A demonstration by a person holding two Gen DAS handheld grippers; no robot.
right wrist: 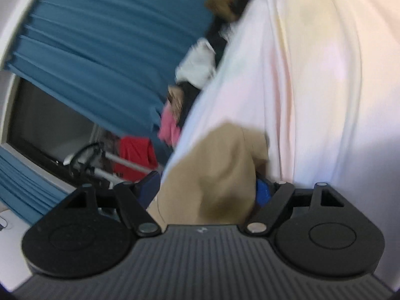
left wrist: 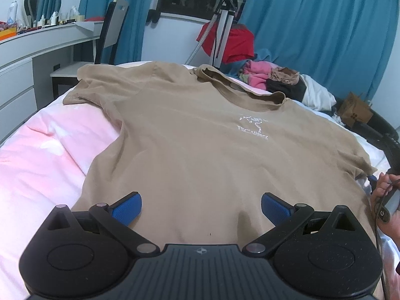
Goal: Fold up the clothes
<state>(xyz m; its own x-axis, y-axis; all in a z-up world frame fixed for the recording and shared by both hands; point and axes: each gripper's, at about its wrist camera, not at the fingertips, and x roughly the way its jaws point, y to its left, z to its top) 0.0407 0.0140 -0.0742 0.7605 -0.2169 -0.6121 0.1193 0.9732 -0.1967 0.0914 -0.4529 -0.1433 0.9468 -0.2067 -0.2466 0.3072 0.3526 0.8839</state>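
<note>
Tan cotton, thin and soft: the T-shirt (left wrist: 200, 135) lies spread face up on the bed (left wrist: 45, 150), over a pink and white sheet, with its collar toward the far side and a small white logo on the chest. I judge it light and limp. It will not slide much on the sheet, but it will sag and wrinkle if it is lifted from one point only. So the good places to hold are the edges and corners: the hem, the shoulder seams, the ends of the sleeves.

In the left wrist view, the left claw (left wrist: 201, 208) hovers just above the lower part of the shirt, near the hem. Its blue pads (left wrist: 126, 208) stand wide apart and nothing is between them.

The right wrist view is blurred and tilted. There the right claw (right wrist: 207, 191) has a bunch of the tan fabric (right wrist: 212, 175) between its fingers, probably a sleeve or a side edge. The fingers stand far apart, and I cannot tell if the pads really press on the cloth or if it only lies between them.
</note>
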